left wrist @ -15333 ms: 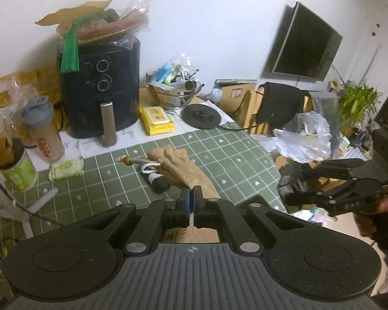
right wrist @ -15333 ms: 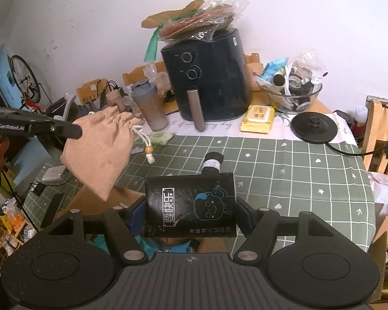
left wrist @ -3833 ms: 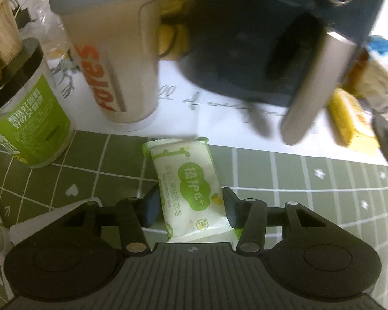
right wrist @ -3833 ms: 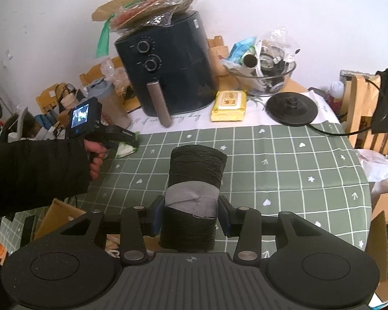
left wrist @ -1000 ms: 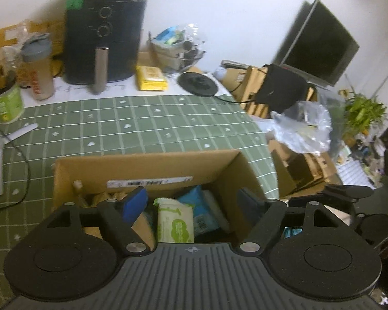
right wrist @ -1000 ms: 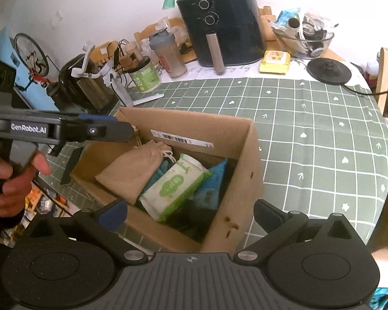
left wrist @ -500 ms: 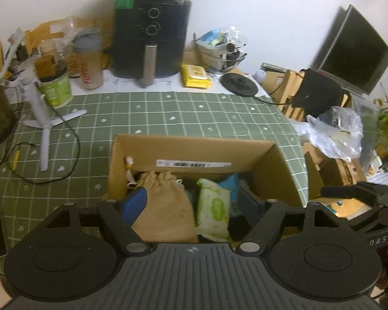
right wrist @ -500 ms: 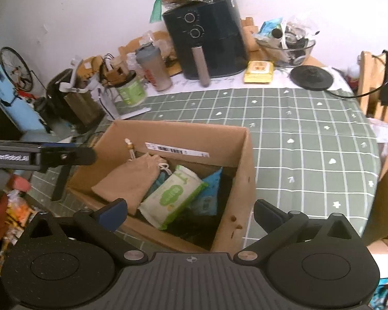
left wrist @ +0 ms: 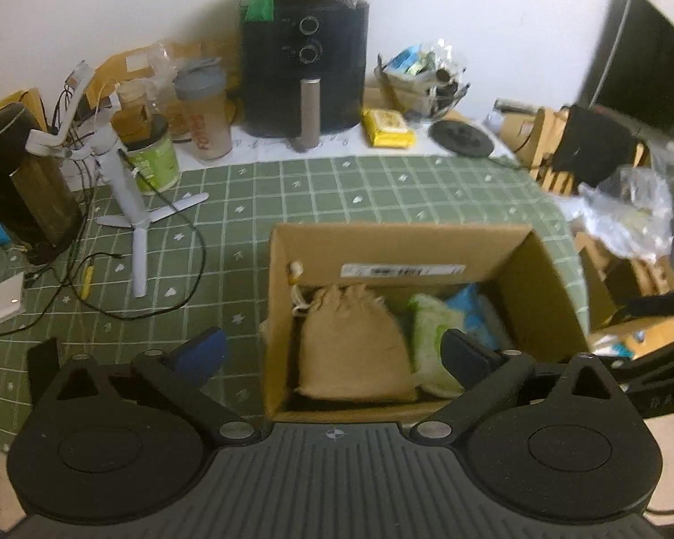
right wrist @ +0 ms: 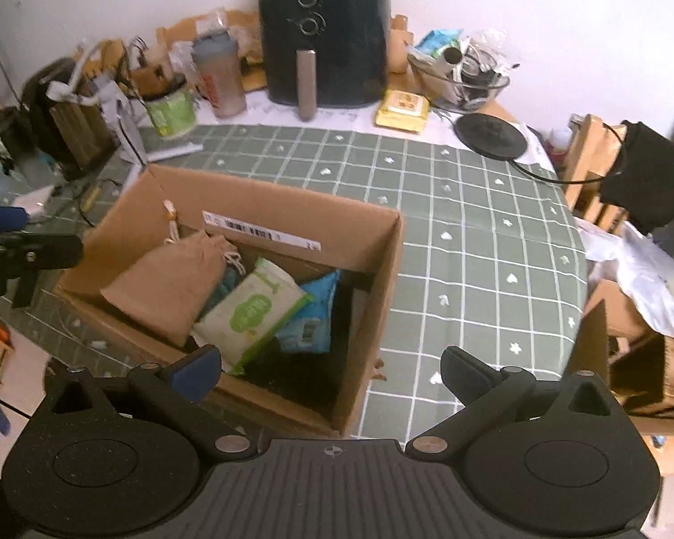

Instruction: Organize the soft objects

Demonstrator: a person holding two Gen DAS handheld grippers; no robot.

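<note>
An open cardboard box [left wrist: 400, 242] stands on the green checked tablecloth [left wrist: 382, 188]. Inside lie a tan burlap drawstring bag [left wrist: 350, 341], a green-and-white wipes pack [left wrist: 431, 337] and a blue packet [left wrist: 469, 310]. From the right wrist view the box [right wrist: 265, 206] holds the same bag [right wrist: 170, 283], wipes pack [right wrist: 251, 310] and blue packet [right wrist: 314, 314], over something dark at the bottom. My left gripper [left wrist: 332, 352] hovers above the box's near edge, its jaws opening wide with nothing held between them. My right gripper [right wrist: 330, 370] is open and empty over the box's near right corner.
At the back stand a black air fryer [left wrist: 305, 67], a shaker bottle [left wrist: 204, 112], a green tub [left wrist: 155, 161], a yellow pack [left wrist: 388, 128] and a glass bowl of clutter [left wrist: 422, 81]. A white tripod stand [left wrist: 135, 206] and cables lie left of the box.
Both grippers have drawn back and up from the box, so more of the table shows. The left jaws stand wider than half a second ago. The box's contents have not moved.
</note>
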